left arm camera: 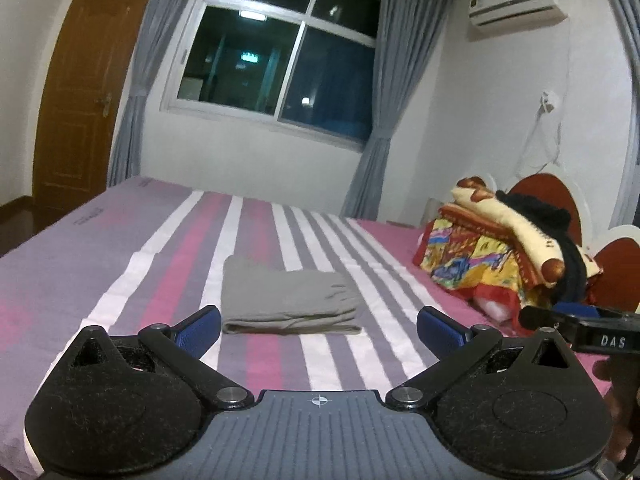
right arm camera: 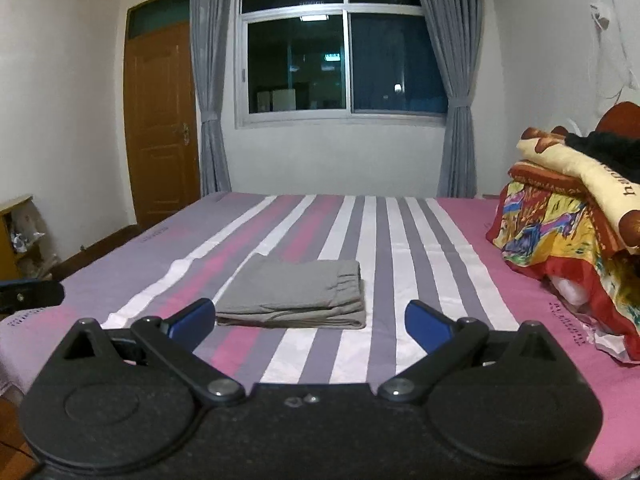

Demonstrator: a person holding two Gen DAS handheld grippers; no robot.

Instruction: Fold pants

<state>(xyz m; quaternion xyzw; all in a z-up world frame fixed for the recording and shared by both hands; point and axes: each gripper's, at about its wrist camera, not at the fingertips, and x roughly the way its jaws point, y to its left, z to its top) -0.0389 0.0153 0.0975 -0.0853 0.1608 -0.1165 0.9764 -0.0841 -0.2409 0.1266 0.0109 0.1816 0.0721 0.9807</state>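
1. Looking along the left gripper (left arm camera: 319, 326), its jaws stand wide apart and hold nothing. The pants (left arm camera: 290, 300) lie just beyond them at about 12 o'clock, folded into a flat grey stack on the striped bed (left arm camera: 120, 264). The fold looks finished, so the task seems at or near its end. The risk from here would be a jaw catching the near folded edge on any further pass and dragging the layers open; the rumpled end toward 2 o'clock looks loosest.

2. Also in the left view, a pile of bright blankets (left arm camera: 492, 248) sits at 2 o'clock, well apart from the pants. The tip of the right gripper (left arm camera: 576, 326) enters at 3 o'clock, near the left one; the two tools could knock together if both close in.

3. Seen from the right gripper (right arm camera: 306, 320), its jaws are likewise spread and empty. The pants (right arm camera: 296, 294) rest at 12 o'clock just past them, squared and flat. The blankets (right arm camera: 568, 216) crowd 2 o'clock, yet nothing lies between the jaws and the cloth.
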